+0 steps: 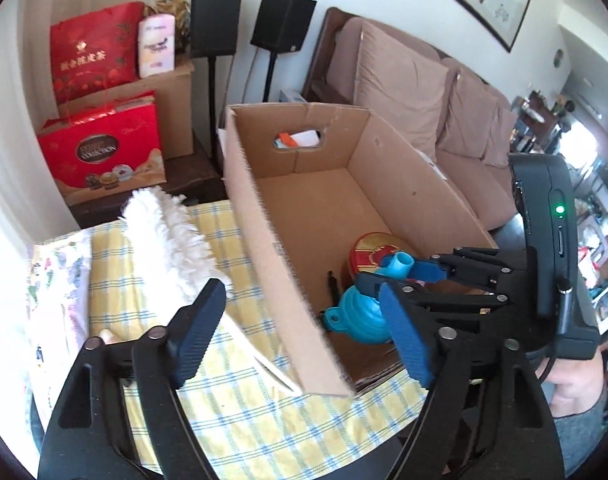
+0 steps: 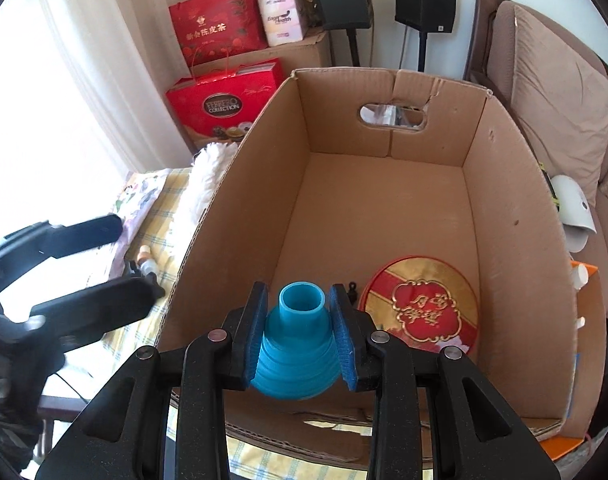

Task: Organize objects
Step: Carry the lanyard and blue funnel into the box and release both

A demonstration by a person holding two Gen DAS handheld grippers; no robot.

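Observation:
My right gripper is shut on a blue collapsible funnel, spout pointing away, held over the near end of an open cardboard box. The funnel and right gripper also show in the left wrist view, inside the box. A round red and gold tin lies on the box floor at the near right, with a small black item beside it. My left gripper is open and empty, astride the box's near left wall. A white fluffy duster lies on the table left of the box.
The box stands on a yellow checked cloth. A small bottle lies on the cloth left of the box. Red gift bags, a carton and two black speakers stand behind. A sofa runs along the right.

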